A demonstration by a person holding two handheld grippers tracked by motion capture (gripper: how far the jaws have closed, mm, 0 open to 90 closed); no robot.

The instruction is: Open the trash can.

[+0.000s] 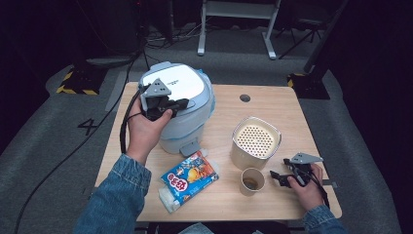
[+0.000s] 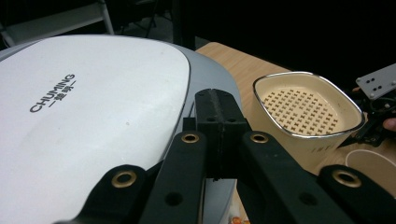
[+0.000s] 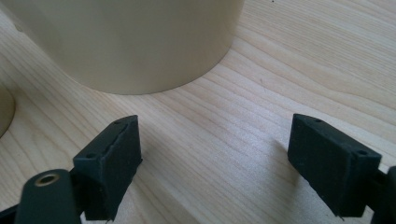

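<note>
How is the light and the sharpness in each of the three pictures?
High view: table evenly lit, surroundings dark, slightly soft. Left gripper view: closed jaws blurred up close, white cooker lid bright, background black. Right gripper view: wood grain sharp, open pads casting soft shadows.

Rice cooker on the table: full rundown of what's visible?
The rice cooker is rounded, with a pale blue-grey plastic-looking body and a white lid panel printed "CHUMING". The lid is shut. It stands upright at the table's far left, a grey tab at its front base. The left hand-held gripper, jaws shut, sits over the lid's front edge; contact is unclear.
</note>
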